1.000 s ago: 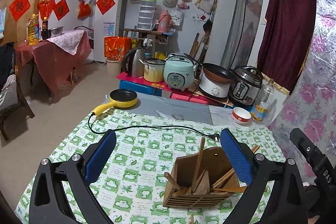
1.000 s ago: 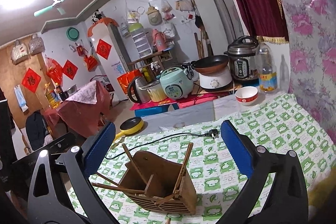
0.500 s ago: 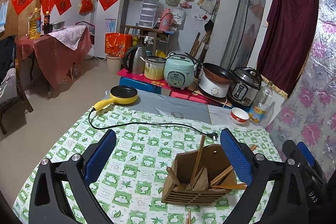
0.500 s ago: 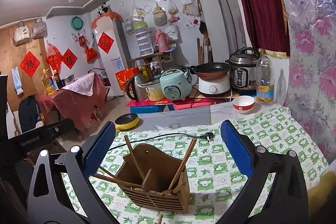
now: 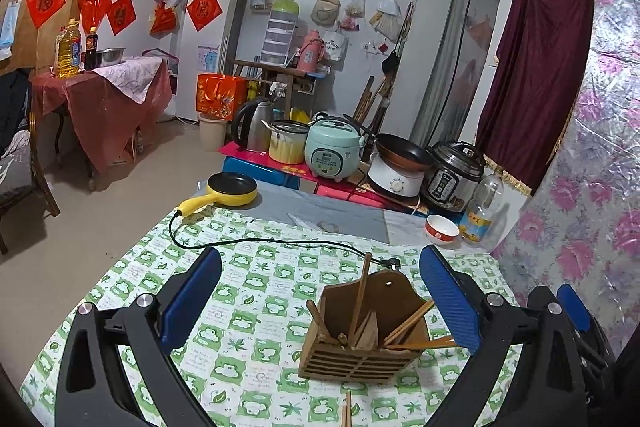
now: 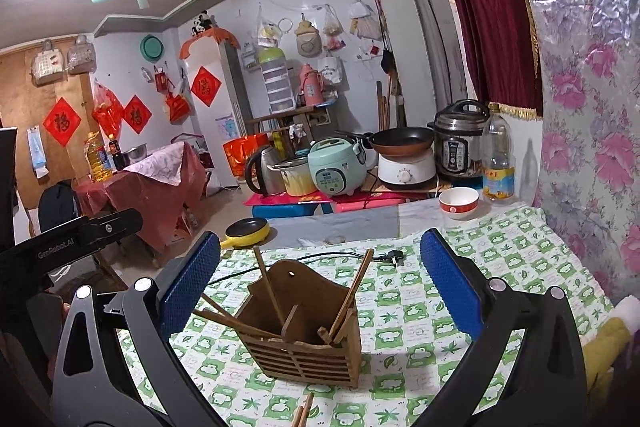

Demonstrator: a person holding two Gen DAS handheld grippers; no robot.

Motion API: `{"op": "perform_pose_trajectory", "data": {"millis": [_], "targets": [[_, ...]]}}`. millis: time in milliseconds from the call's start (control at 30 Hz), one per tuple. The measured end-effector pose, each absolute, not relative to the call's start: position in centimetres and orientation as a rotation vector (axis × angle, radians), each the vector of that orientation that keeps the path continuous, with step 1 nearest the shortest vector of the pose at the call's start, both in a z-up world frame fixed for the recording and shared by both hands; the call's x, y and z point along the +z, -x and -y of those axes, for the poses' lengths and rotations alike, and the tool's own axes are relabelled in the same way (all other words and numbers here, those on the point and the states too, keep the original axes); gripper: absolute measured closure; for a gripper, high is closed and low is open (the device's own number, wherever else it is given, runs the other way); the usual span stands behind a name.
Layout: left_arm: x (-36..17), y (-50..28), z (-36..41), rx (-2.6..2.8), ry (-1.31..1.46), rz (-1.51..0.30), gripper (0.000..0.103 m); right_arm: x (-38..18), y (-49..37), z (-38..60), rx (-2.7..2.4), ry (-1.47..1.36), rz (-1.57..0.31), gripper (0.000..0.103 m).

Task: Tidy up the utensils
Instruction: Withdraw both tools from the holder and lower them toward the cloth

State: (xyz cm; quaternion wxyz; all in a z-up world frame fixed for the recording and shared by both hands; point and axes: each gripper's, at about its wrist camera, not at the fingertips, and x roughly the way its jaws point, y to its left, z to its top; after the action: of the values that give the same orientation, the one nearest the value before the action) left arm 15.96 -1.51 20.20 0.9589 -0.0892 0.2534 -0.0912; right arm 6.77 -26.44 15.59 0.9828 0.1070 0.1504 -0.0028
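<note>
Left wrist view: my left gripper (image 5: 320, 301) hangs spread wide and empty above the brown slatted wooden utensil holder (image 5: 362, 337) on the green-checked bench (image 5: 256, 283); wooden chopsticks (image 5: 408, 321) lean inside. My right gripper (image 6: 320, 285) is likewise spread, holding nothing.

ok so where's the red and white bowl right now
The red and white bowl sits at the far right end of the table, just left of the plastic bottle and beyond the wooden utensil holder, in both wrist views.

Both hand-held grippers (image 5: 320, 301) (image 6: 320, 283) slightly raised.
</note>
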Motion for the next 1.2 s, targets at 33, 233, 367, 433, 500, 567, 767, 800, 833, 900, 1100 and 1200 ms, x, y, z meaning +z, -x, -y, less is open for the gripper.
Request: {"op": "perform_pose_trajectory", "data": {"millis": [33, 233, 367, 433, 500, 567, 767, 800, 833, 900, 1100, 1200], "targets": [[20.2, -15.8, 1.5, -0.183, 0.179, -0.512, 0.006, 15.6, -6.6, 26.4, -0.004, -0.215, -0.301, 0.006], [19.4, -14.8, 1.2, -0.156, 0.161, -0.513, 0.006, 15.4, -5.9, 25.9, -0.002, -0.211, -0.304, 0.006], [14.6, -13.1, 0.0, -0.099, 0.103, -0.501, 0.006, 15.1, -5.5, 25.2, -0.004, -0.200, -0.304, 0.006], [12.0, -12.6, -0.5, -0.049, 0.054, -0.513, 0.006, 14.8, -5.2, 24.8, -0.010, -0.187, -0.304, 0.006], [9.0, -12.7, -0.9, 0.002, -0.011, -0.580, 0.006, 14.3, -5.0, 24.4, -0.016, -0.175, -0.306, 0.006], [7.2, -13.0, -1.4, -0.007, -0.034, -0.634, 0.006, 13.4, -4.6, 24.1, -0.015, -0.166, -0.314, 0.006], [4.2, -13.1, -3.3, 0.001, -0.023, -0.730, 0.006, 6.5, -2.7, 24.5, -0.078, -0.061, -0.360, 0.006], [4.1, -13.1, -3.5, -0.001, -0.012, -0.739, 0.006, 5.5, -2.5, 24.4, -0.094, -0.039, -0.378, 0.006], [3.9, -13.2, -3.7, -0.002, -0.005, -0.745, 0.006, 4.4, -2.5, 24.6, -0.114, -0.015, -0.408, 0.006], [3.6, -13.3, -3.7, -0.007, 0.002, -0.765, 0.006, 1.9, -2.8, 24.3, -0.097, 0.046, -0.522, 0.006], [1.9, -13.6, -2.7, -0.040, -0.032, -0.830, 0.006, -2.2, -1.1, 22.6, -0.071, 0.254, -0.659, 0.006], [0.9, -13.3, -1.6, -0.070, -0.072, -0.854, 0.006, -3.2, -0.1, 22.0, -0.084, 0.330, -0.667, 0.006]]}}
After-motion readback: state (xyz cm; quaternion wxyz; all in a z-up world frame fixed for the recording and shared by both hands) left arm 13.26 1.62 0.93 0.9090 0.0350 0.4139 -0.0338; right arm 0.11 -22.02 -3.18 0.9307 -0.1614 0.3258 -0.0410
